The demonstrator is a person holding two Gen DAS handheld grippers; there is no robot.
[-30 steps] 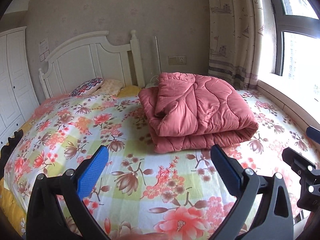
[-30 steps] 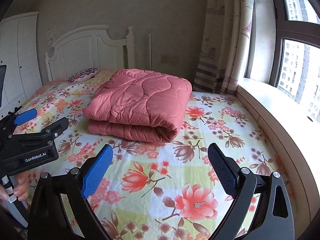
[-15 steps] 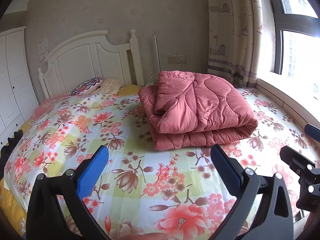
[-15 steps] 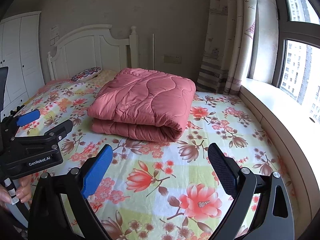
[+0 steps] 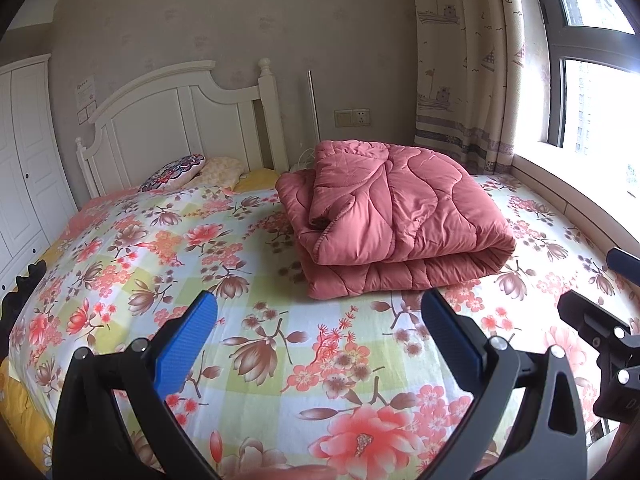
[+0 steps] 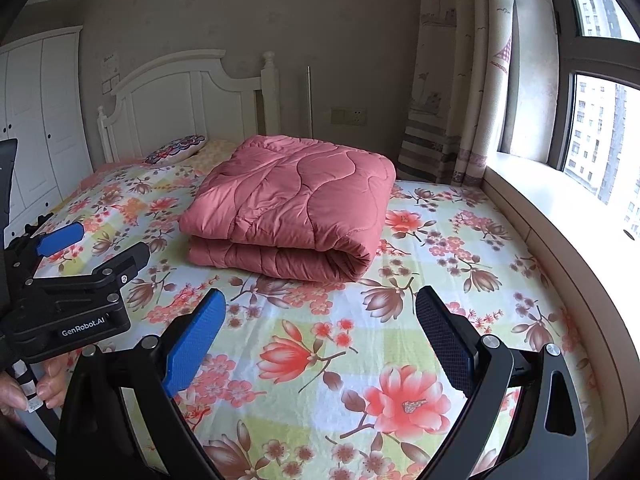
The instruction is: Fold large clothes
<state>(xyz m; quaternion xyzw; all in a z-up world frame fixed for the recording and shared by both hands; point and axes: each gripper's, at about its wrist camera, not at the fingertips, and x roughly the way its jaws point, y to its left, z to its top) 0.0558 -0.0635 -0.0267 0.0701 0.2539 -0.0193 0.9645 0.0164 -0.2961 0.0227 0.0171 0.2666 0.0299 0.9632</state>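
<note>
A pink quilted comforter [image 5: 394, 216] [image 6: 296, 204] lies folded into a thick rectangular bundle on the floral bed sheet [image 5: 256, 344] [image 6: 320, 344], toward the headboard side. My left gripper [image 5: 318, 336] is open and empty, held above the sheet short of the bundle. My right gripper [image 6: 320, 328] is also open and empty, likewise well back from the bundle. In the right wrist view the left gripper [image 6: 80, 256] shows at the left edge with a hand [image 6: 24, 388] below it. In the left wrist view part of the right gripper [image 5: 596, 328] shows at the right edge.
A white headboard [image 5: 180, 120] stands at the far end with pillows [image 5: 176, 168] below it. White wardrobe doors [image 5: 20, 160] line the left wall. A window sill [image 6: 560, 216] and a curtain [image 6: 452, 80] run along the right side of the bed.
Both views have tilted slightly, so the comforter sits a little higher and closer in frame. Both grippers stay open and empty.
</note>
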